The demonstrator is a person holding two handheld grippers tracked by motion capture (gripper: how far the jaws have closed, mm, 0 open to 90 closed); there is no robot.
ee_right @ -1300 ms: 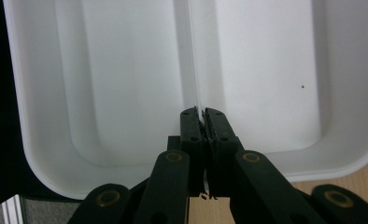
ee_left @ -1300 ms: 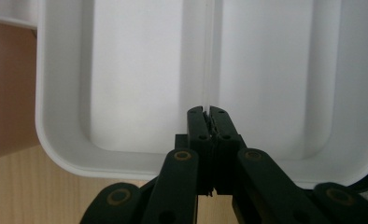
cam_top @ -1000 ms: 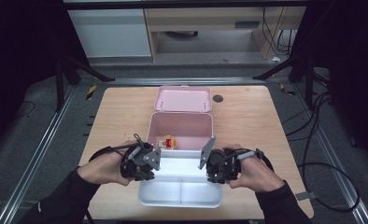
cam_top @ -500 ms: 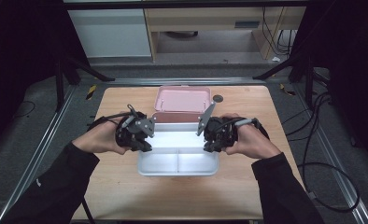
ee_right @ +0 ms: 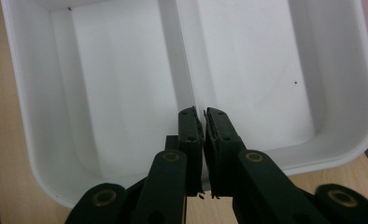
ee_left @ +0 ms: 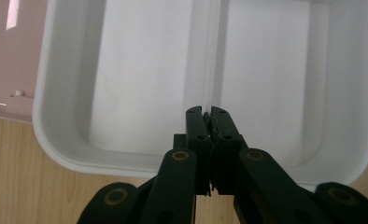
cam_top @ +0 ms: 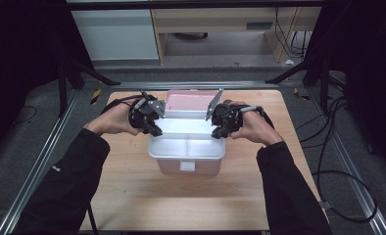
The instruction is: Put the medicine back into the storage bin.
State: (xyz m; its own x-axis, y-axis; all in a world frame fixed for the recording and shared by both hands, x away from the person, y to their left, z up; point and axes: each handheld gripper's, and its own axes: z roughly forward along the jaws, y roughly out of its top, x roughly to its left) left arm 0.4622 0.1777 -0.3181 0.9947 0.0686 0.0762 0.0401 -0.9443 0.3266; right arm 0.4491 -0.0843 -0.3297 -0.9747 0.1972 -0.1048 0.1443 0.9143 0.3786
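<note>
Holding white tray (cam_top: 186,147) by both short ends over pink box (cam_top: 187,166) at desk (cam_top: 132,196) centre. Left gripper (cam_top: 152,128) at tray's left end, right gripper (cam_top: 218,130) at its right end, both near the far corners in high view. Fingers of left gripper pinched narrow on the tray wall (ee_left: 126,161), seen in left gripper view right where the middle divider (ee_left: 212,56) meets that wall; pads pressed together with the thin rim between. Fingers of right gripper also narrow, a slim slit between the tips, clamped on the near wall (ee_right: 285,158) at the divider (ee_right: 184,51) in right gripper view. Tray with two compartments, both bare white inside, a tiny dark speck (ee_right: 296,83) in one. Tray sitting on top of or just above the pink box, box front with pale label (cam_top: 186,166) showing under the tray's near edge; cannot tell if tray is fully seated. Pink lid (cam_top: 188,100) lying flat on desk just behind the tray, between the two grippers. Hands (cam_top: 111,119) wrapped round gripper bodies, dark sleeves (cam_top: 68,186) coming in from bottom edge. Cables (cam_top: 122,100) trailing back from the grippers. Desk wood-toned, dark floor (cam_top: 29,147) around it
</note>
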